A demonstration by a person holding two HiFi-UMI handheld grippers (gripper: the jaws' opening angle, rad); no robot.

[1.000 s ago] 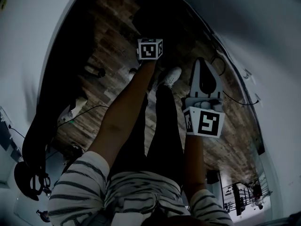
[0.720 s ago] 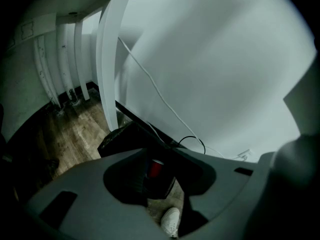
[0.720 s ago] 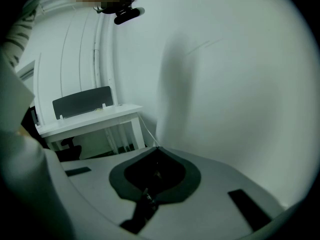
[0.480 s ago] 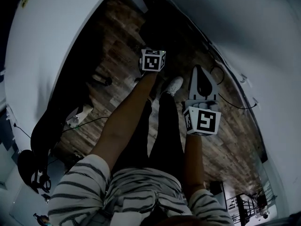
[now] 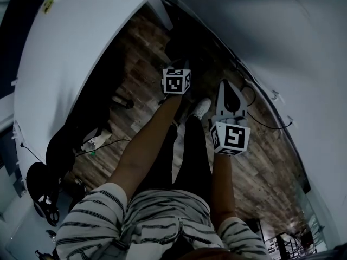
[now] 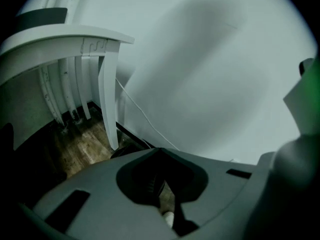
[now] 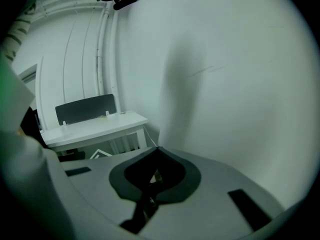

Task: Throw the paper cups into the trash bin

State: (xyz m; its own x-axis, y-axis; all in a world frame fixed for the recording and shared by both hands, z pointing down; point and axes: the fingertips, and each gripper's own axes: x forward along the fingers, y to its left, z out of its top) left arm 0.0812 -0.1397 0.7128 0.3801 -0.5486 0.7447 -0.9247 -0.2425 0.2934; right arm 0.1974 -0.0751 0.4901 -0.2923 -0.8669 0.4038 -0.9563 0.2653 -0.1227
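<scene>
While no paper cup shows in any view, the left hand-held gripper (image 6: 160, 151), jaws just closed on nothing, and the right hand-held gripper (image 7: 156, 151), also shut and empty, hang above the wood floor (image 5: 135, 53).

— How are the arms held?
— Both reach forward and down out of striped sleeves (image 5: 92, 215). The left arm (image 5: 143, 150) stretches farther out, and the right arm (image 5: 221, 180) is held nearer the body.
— And the left gripper (image 6: 160, 150)?
— It's angled downward, with its marker cube (image 5: 176, 81) at the wrist end. Its jaws have just been closing and now meet at the tips, with nothing between them.
— The right gripper (image 5: 227, 85)?
— Just right of the left one and nearer, pointing ahead and slightly down, its cube (image 5: 231, 137) toward the person. Its jaws are together at the tips, nothing held
</scene>
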